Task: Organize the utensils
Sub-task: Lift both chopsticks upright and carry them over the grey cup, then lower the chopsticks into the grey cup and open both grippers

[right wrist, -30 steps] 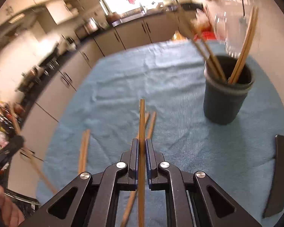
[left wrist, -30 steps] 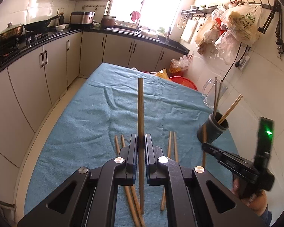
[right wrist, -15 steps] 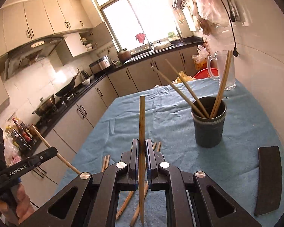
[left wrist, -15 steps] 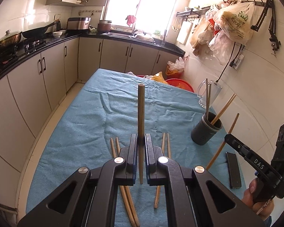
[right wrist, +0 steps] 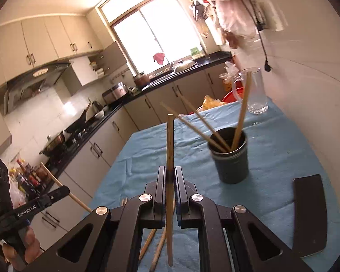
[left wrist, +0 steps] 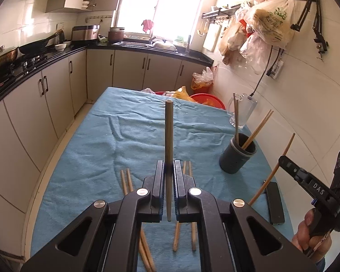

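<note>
Above the blue cloth (left wrist: 97, 149), each gripper pinches one chopstick upright: the left gripper (left wrist: 169, 170) a darker chopstick (left wrist: 168, 136), the right gripper (right wrist: 169, 176) a pale chopstick (right wrist: 170, 149). Near the dark holder cup (right wrist: 232, 165), which holds three sticks, loose chopsticks (left wrist: 127, 179) lie flat on the cloth; a black phone (right wrist: 310, 215) lies just beside the cup.
</note>
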Available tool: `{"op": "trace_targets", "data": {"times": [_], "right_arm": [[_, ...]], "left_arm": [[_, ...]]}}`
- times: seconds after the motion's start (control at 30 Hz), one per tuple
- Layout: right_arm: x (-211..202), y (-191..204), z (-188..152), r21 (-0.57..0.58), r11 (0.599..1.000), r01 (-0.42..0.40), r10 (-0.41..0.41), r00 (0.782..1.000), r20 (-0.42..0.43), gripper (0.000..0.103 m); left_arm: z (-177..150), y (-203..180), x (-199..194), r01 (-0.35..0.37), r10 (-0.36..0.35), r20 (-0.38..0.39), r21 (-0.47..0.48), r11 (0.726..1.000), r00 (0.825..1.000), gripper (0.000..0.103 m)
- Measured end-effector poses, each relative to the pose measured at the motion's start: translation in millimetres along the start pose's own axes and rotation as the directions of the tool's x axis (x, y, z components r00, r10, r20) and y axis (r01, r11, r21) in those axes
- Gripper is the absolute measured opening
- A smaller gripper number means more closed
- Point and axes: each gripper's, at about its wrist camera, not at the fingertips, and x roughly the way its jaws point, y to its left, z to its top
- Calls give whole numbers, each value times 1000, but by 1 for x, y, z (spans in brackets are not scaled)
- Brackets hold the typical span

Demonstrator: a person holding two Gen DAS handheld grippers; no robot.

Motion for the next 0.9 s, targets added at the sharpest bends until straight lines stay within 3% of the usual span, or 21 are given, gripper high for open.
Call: {"op": "trace_targets", "data": {"times": [0.43,0.9], "right_arm": [[-37,-54,26,125,992,30,-43,994,104,7],[-53,-79,101,167,984,62,-103,964,244,7]], "left_arm": [[27,-56,15,88,-86,-38,61,994,996,6],[98,-139,33,179,-183,18,130,975,983,6]]}}
